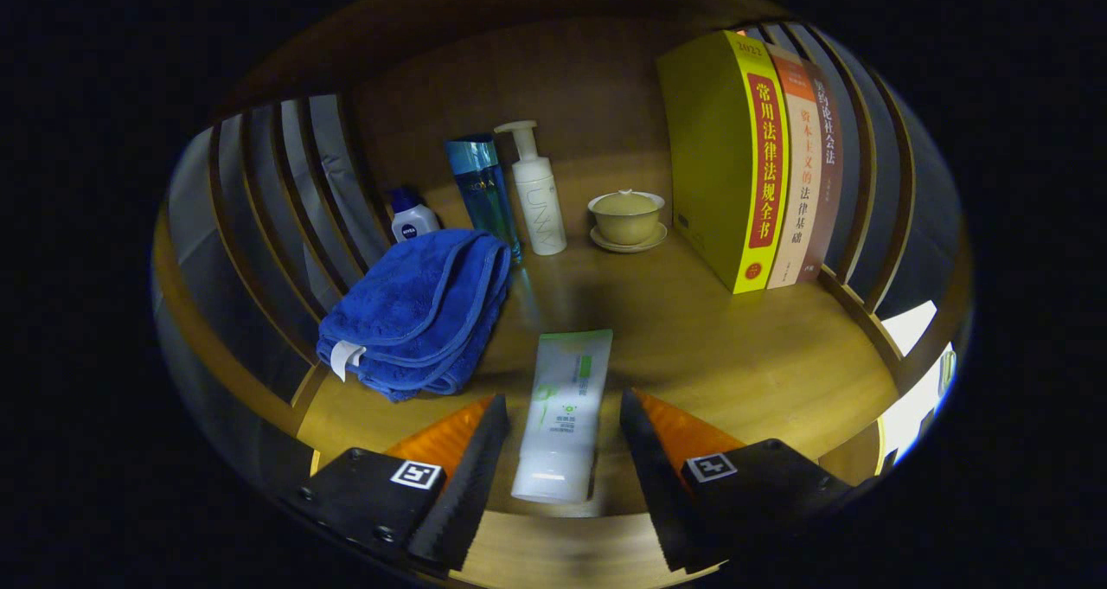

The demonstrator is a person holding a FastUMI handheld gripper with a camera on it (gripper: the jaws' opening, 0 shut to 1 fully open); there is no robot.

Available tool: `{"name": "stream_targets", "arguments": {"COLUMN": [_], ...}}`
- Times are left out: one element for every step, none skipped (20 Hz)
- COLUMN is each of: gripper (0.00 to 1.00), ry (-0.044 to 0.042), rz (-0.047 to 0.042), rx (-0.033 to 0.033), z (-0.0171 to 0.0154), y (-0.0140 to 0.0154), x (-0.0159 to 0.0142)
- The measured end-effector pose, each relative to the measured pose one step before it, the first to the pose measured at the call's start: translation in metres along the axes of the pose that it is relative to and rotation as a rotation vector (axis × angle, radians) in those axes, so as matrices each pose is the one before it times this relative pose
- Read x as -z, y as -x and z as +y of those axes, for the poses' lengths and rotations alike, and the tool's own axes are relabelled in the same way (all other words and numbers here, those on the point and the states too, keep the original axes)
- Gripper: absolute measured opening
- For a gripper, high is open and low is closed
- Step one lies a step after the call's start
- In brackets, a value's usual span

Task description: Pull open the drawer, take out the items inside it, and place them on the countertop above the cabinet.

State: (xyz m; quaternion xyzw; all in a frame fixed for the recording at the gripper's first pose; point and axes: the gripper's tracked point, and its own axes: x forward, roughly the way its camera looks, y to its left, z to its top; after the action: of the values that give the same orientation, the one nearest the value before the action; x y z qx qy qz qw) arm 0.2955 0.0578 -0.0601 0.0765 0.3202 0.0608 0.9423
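A white tube with green print (564, 412) lies flat on the wooden countertop (735, 347), its cap end towards me. My gripper (562, 400) is open, with one finger on each side of the tube. A narrow gap shows between each finger and the tube, so neither finger (471, 464) presses on it. To the left of the tube, a folded blue towel (419, 312) rests on the same surface, just beyond the left finger.
At the back stand a small blue bottle (412, 217), a tall blue bottle (481, 189), a white pump bottle (537, 198) and a lidded tea bowl on a saucer (627, 218). Upright books (752, 156) stand at the right. Slatted wooden sides (285, 200) enclose the countertop.
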Motion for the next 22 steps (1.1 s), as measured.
{"name": "stream_targets", "arguments": {"gripper": [0.88, 0.90, 0.92, 0.94, 0.96, 0.98, 0.98, 0.99, 0.99, 0.99, 0.99, 0.99, 0.99, 0.99, 0.99, 0.99, 0.99, 0.99, 0.99, 0.99, 0.99, 0.99], "ry": [-0.01323, -0.00928, -0.01171, -0.01189, -0.01273, 0.00354, 0.00721, 0.01014, 0.00899, 0.00522, 0.00268, 0.00130, 0.00584, 0.01299, 0.01281, -0.00051, -0.00142, -0.00061, 0.00062, 0.00391, 0.00157, 0.00031], "rz": [-0.00390, -0.00759, -0.01824, -0.01169, -0.01363, -0.02084, -0.01968, -0.01811, -0.01265, -0.01780, -0.01738, -0.02028, -0.02350, -0.01894, -0.01554, -0.01645, -0.01386, -0.01163, -0.00826, -0.01141, -0.00507, -0.00587], "rx": [-0.00937, -0.00512, -0.00907, -0.01103, -0.00565, -0.00122, 0.00202, 0.00345, 0.00277, 0.00374, -0.00281, -0.00558, -0.00153, 0.00168, 0.00191, -0.00397, -0.00678, -0.00144, -0.00233, -0.00377, 0.00132, -0.00143], "z": [0.00127, 0.00090, 0.00133, 0.00117, 0.00105, -0.00035, -0.00022, 0.00034, 0.00028, 0.00016, 0.00127, 0.00245, 0.00265, 0.00084, 0.00081, 0.00277, 0.00369, 0.00132, 0.00045, 0.00140, 0.00040, 0.00141], "y": [0.00347, 0.00388, 0.00432, 0.00636, 0.00802, 0.00825, 0.00886, 0.01043, 0.00948, 0.00984, 0.01024, 0.01089, 0.01118, 0.01017, 0.01046, 0.01019, 0.00870, 0.00850, 0.00759, 0.00780, 0.00673, 0.00735], "x": [0.00041, 0.00022, -0.00315, -0.00075, 0.00045, -0.00294, -0.00404, -0.00174, -0.00080, -0.00107, -0.00219, -0.00182, -0.00115, -0.00105, 0.00095, 0.00027, 0.00113, 0.00232, 0.00231, 0.00249, 0.00384, 0.00533]}}
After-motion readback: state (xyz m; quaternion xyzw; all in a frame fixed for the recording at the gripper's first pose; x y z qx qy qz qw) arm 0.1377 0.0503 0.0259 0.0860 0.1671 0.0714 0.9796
